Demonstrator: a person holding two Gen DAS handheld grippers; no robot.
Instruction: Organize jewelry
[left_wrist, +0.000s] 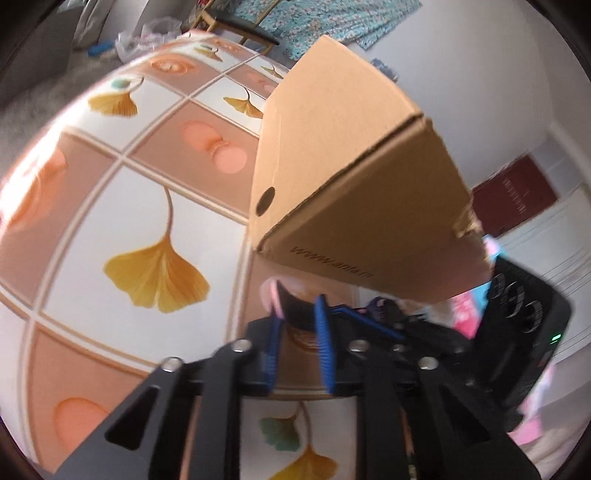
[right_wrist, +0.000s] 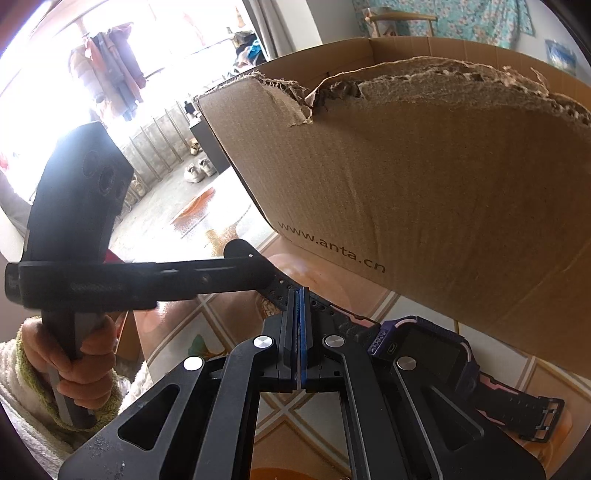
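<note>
Pinching the black perforated watch strap (right_wrist: 291, 291) at lower centre, the right claw (right_wrist: 297, 295) is clamped tight. The left claw (left_wrist: 295, 314) stands narrow around the same strap; lift both together, clearing the torn brown cardboard box (right_wrist: 424, 184).

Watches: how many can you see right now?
1. The watch sits beside the cardboard box, strap pinched by the fingers of the right gripper. Others may be hidden inside the box.

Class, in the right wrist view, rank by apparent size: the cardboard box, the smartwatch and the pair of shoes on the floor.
1. cardboard box, largest by far.
2. smartwatch.
3. pair of shoes, smallest-looking, though they lie far from the camera, so true size is unsure.
</note>
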